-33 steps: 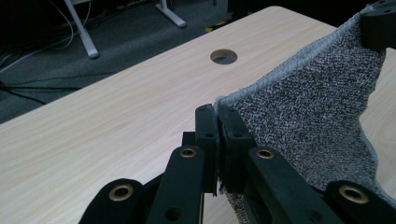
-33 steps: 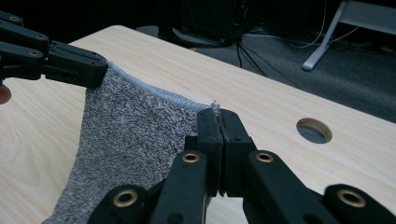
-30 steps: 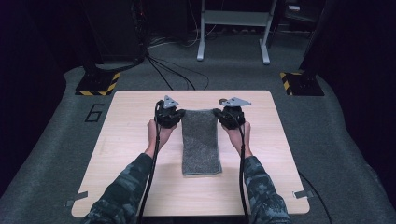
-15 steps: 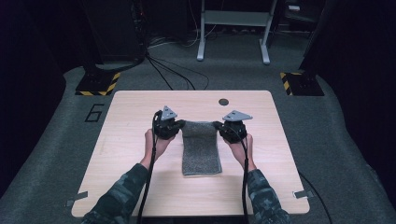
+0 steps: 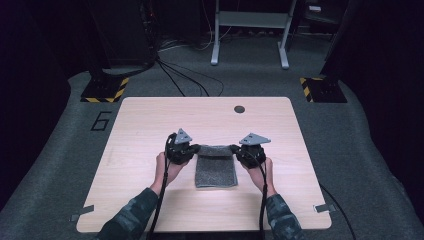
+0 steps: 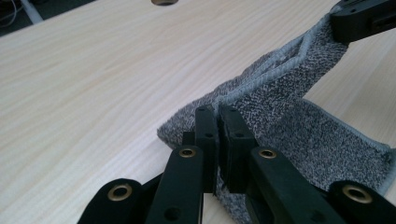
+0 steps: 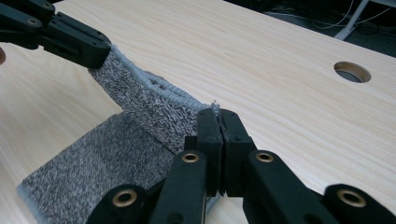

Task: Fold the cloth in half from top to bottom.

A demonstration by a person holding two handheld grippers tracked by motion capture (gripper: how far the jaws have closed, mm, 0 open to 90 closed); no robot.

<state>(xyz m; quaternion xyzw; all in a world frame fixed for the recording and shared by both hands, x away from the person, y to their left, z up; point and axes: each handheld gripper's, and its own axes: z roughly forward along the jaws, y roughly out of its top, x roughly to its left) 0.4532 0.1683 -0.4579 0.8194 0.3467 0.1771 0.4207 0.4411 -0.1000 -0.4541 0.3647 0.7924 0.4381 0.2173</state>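
- The grey towel [image 5: 215,167] lies in the middle of the counter [image 5: 150,125], a little nearer the person.
- Its long side runs away from the person, toward the far edge with the round hole [image 5: 239,109].
- The far end is lifted up and folded back over the rest. The near part lies flat.
- The left gripper [image 5: 194,148] is closed tight on the left corner of the lifted end. In the left gripper view its jaws pinch the towel's [image 6: 299,126] edge.
- The right gripper [image 5: 234,149] is closed tight on the right corner. In the right gripper view the towel's [image 7: 116,158] hem sits between its jaws.
- The lifted edge is stretched between the two grippers, from side to side.
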